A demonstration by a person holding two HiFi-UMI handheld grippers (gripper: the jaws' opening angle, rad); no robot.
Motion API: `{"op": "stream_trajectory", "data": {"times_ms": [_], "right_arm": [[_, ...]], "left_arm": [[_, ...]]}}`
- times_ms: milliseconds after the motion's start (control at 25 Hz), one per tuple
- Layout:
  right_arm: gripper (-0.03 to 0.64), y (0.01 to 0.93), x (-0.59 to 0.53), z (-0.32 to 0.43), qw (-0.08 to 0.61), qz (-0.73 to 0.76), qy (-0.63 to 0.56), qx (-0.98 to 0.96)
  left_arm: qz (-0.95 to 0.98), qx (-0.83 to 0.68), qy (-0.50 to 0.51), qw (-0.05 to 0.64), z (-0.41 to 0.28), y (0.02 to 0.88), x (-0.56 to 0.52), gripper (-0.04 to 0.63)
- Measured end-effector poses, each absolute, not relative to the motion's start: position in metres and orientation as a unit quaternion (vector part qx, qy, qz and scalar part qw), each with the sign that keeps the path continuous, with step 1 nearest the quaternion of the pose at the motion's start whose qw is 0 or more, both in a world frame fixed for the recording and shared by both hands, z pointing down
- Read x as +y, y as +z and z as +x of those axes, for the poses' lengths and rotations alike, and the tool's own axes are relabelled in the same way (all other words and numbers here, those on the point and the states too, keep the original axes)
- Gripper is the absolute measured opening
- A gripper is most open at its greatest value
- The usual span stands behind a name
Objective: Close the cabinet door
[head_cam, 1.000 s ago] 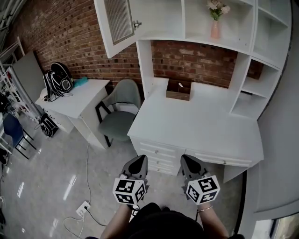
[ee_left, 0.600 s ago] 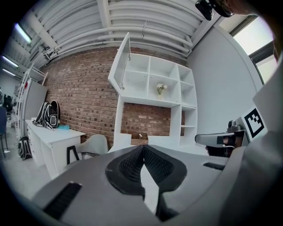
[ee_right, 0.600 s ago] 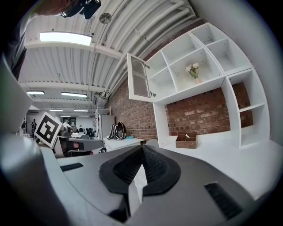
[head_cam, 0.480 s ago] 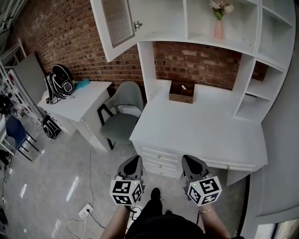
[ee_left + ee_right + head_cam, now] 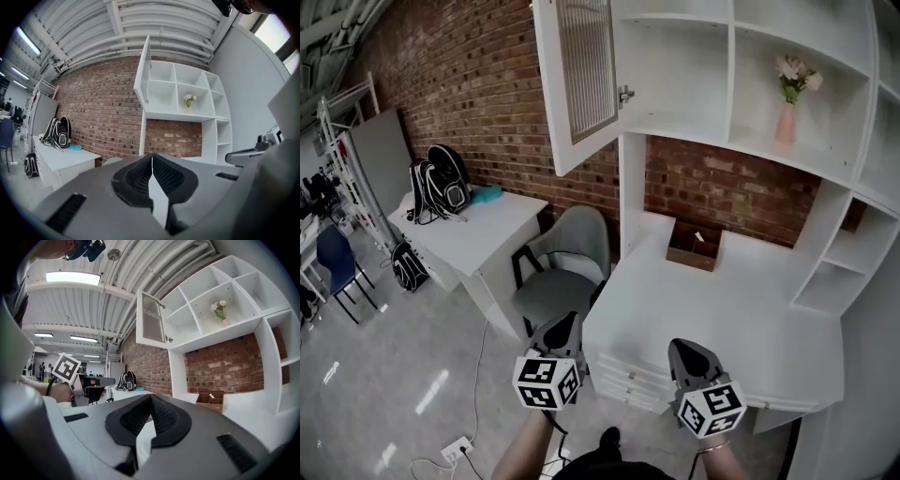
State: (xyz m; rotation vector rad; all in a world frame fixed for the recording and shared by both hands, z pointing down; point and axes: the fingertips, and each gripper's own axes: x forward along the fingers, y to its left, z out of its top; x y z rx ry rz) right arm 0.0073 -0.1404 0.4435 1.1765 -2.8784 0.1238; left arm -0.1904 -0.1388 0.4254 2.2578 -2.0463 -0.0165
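I hold both grippers low in front of me, well below the cabinet and touching nothing. My left gripper [image 5: 564,325] has its jaws pressed together with only a thin slit between the ribbed pads [image 5: 140,176], and nothing sits between them. My right gripper [image 5: 685,349] is the same, its tips meeting and empty in its own view. The cabinet door [image 5: 581,77], white-framed with a ribbed panel, stands swung wide open from the leftmost compartment of the upper shelf unit [image 5: 727,141], well apart from both grippers and above the left one. That compartment looks bare inside. One bay to the right, a pink vase with pale flowers [image 5: 787,111] stands on the shelf. Beneath the shelves lies the white desk [image 5: 722,314], with a small brown box [image 5: 694,246] at the back against the brick wall [image 5: 469,84]. My right gripper hangs over the desk's front edge, near its drawers. A grey-green chair [image 5: 565,267] stands just beside the desk's left end, between it and a white side table [image 5: 478,230] that carries a black backpack [image 5: 441,178].
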Motion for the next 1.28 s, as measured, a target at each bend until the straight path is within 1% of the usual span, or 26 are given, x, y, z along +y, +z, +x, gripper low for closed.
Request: {"op": "stream_trajectory", "data": {"times_ms": [240, 480, 640, 720, 880, 1120, 1280], "right_arm": [[0.001, 0.410, -0.198, -0.041, 0.007, 0.354, 0.012, -0.935], [0.001, 0.375, -0.235, -0.078, -0.012, 0.337, -0.017, -0.941], [0.000, 0.342, -0.252, -0.098, -0.028, 0.327, -0.037, -0.944], [0.000, 0.325, -0.261, -0.106, -0.038, 0.322, -0.042, -0.945], [0.000, 0.298, -0.278, -0.115, -0.056, 0.320, -0.040, -0.945], [0.001, 0.262, -0.293, -0.122, -0.068, 0.324, -0.078, -0.941], [0.000, 0.257, -0.304, -0.116, -0.069, 0.324, -0.084, -0.940]], "left_arm": [[0.747, -0.663, -0.049, -0.017, -0.240, 0.332, -0.209, 0.012], [0.743, -0.659, -0.072, -0.093, -0.273, 0.245, -0.244, 0.016], [0.747, -0.646, -0.087, -0.129, -0.284, 0.192, -0.254, 0.046], [0.750, -0.637, -0.098, -0.145, -0.288, 0.166, -0.257, 0.054], [0.766, -0.610, -0.110, -0.170, -0.287, 0.123, -0.261, 0.095], [0.774, -0.583, -0.116, -0.220, -0.272, 0.073, -0.264, 0.098], [0.786, -0.562, -0.131, -0.223, -0.253, 0.055, -0.275, 0.098]]}}
